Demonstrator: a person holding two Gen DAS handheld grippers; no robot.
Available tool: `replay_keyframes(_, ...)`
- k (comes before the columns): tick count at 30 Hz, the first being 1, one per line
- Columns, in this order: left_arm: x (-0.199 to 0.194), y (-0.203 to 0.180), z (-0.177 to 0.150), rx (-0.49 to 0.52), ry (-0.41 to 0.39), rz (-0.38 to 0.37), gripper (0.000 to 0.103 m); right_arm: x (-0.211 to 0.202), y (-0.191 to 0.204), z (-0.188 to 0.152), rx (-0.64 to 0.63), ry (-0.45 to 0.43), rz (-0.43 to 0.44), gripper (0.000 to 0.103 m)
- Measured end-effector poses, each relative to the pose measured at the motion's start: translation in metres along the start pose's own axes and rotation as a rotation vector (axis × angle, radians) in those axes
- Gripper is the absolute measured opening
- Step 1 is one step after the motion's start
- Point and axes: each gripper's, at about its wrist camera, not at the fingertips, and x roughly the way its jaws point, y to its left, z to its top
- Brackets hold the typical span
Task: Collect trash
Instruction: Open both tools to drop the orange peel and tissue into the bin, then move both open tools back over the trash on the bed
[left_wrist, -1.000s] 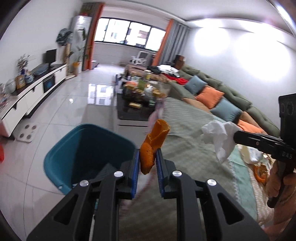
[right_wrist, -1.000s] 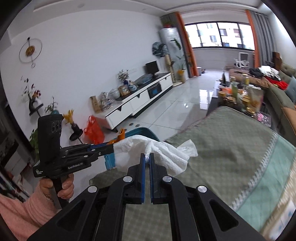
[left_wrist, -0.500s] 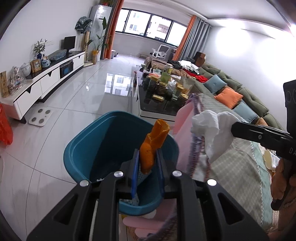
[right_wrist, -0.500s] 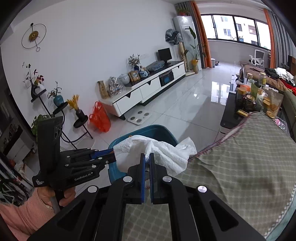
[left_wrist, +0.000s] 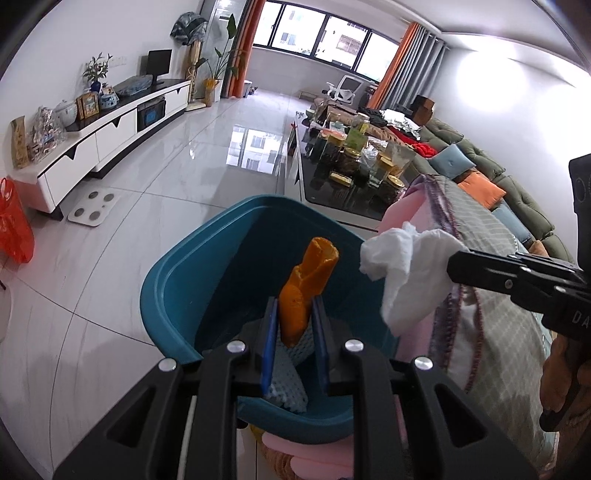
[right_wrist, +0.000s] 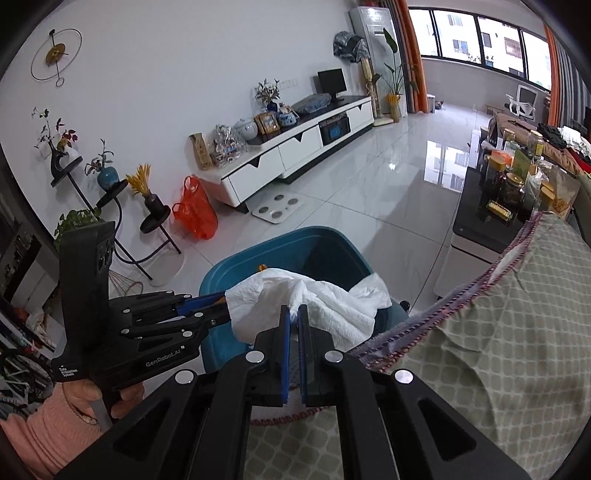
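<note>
Left hand-held gripper (left_wrist: 294, 321) clamps orange peel (left_wrist: 306, 286) above teal bin (left_wrist: 173, 295); right hand-held gripper (right_wrist: 293, 319) pinches white tissue (right_wrist: 314, 302) over bin rim, beside blanket (right_wrist: 498, 332).

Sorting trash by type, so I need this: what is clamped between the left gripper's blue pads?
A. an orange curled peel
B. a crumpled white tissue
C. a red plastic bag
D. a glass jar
A: the left gripper pinches an orange curled peel above the teal plastic bin.
</note>
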Motion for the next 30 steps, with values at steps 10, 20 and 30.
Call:
replay_keyframes(10, 0.018, 0.009, -0.002, -0.034, 0.036, 0.030, 0.020, 0.028, 0.000, 0.003, 0.012, 0.067, -0.004, 0.006)
replay_keyframes(20, 0.016, 0.021, 0.001, -0.068, 0.026, 0.032, 0.023, 0.039, -0.007, 0.004, 0.043, 0.102, -0.003, 0.027)
replay_keyframes(30, -0.020, -0.003, 0.000, -0.017, -0.057, 0.012, 0.035, 0.002, -0.015, -0.005, 0.078, 0.024, 0.024, 0.028)
